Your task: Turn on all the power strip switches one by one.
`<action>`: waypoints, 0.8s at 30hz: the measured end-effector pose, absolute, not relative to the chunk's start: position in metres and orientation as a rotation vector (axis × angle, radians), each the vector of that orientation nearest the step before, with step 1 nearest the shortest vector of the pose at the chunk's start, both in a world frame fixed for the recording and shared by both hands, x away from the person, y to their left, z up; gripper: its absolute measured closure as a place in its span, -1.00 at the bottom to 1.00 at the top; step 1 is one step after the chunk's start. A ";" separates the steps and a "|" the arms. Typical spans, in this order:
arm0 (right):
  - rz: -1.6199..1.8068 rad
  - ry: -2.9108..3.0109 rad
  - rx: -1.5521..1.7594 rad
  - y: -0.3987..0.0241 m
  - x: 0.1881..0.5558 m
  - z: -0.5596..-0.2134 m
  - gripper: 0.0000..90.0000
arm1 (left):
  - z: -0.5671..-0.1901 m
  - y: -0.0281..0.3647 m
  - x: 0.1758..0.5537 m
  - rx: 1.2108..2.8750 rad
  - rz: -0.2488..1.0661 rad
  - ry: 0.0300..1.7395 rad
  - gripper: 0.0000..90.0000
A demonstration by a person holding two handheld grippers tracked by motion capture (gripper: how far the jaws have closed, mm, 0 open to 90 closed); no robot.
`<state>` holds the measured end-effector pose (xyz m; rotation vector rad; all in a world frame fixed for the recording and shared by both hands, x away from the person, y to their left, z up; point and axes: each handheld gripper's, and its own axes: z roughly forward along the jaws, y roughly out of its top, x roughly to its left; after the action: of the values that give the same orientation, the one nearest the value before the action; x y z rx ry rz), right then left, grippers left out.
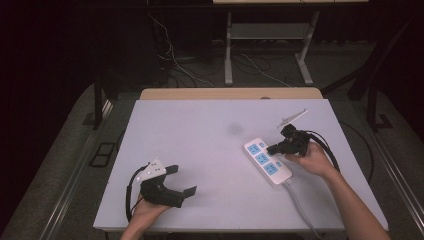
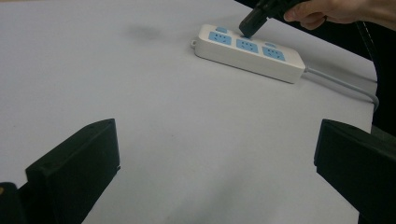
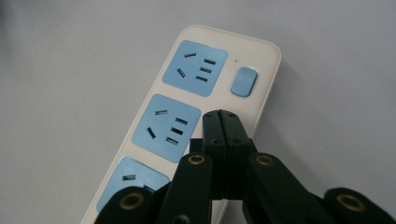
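A white counter is seen in a dark room, with cables on the floor behind it. A white strip with three blue sockets is laid flat on the counter's right half; its long axis is set diagonally, the plain end pointed toward the far left and the cord end toward the near right, where a grey cord is led off to the near edge. The right tool is clenched on nothing, its tips held at the strip's middle, beside the middle socket. The left tool is released, rested at the near left, well apart from the strip.
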<state>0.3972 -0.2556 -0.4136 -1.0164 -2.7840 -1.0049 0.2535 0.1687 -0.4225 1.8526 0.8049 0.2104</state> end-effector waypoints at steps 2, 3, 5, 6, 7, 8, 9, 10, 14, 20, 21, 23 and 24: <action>-1.004 -2.784 -1.014 -0.255 0.398 -0.414 1.00 | -0.422 0.168 0.253 1.854 0.210 0.803 -1.00; -1.005 -2.777 -1.017 -0.256 0.398 -0.414 1.00 | -0.422 0.168 0.253 1.855 0.210 0.802 -1.00; -1.003 -2.781 -1.013 -0.255 0.398 -0.414 1.00 | -0.422 0.168 0.253 1.854 0.209 0.800 -1.00; -1.004 -2.783 -1.010 -0.256 0.398 -0.414 1.00 | -0.422 0.168 0.253 1.856 0.210 0.798 -1.00; -1.006 -2.784 -1.007 -0.256 0.398 -0.414 1.00 | -0.422 0.168 0.253 1.858 0.210 0.798 -1.00; -1.008 -2.784 -1.005 -0.256 0.398 -0.415 1.00 | -0.422 0.168 0.253 1.858 0.210 0.798 -1.00; -1.008 -2.784 -1.007 -0.256 0.398 -0.415 1.00 | -0.422 0.168 0.253 1.859 0.210 0.798 -1.00; -1.007 -2.786 -1.005 -0.256 0.398 -0.415 1.00 | -0.422 0.168 0.253 1.858 0.209 0.799 -1.00; -1.000 -2.809 -0.992 -0.254 0.396 -0.415 1.00 | -0.422 0.168 0.254 1.853 0.209 0.801 -1.00; -1.018 -2.796 -1.010 -0.255 0.395 -0.415 1.00 | -0.422 0.170 0.253 1.849 0.212 0.806 -1.00; -1.031 -2.791 -1.014 -0.256 0.395 -0.416 1.00 | -0.422 0.170 0.254 1.848 0.211 0.807 -1.00; -1.058 -2.768 -1.021 -0.259 0.395 -0.416 1.00 | -0.423 0.170 0.254 1.847 0.209 0.809 -1.00; -1.058 -2.761 -1.026 -0.260 0.395 -0.416 1.00 | -0.423 0.170 0.254 1.849 0.208 0.808 -1.00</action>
<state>0.3954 -0.2600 -0.4161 -1.0263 -2.7605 -1.0582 0.2543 0.1701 -0.4229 1.8489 0.8080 0.2080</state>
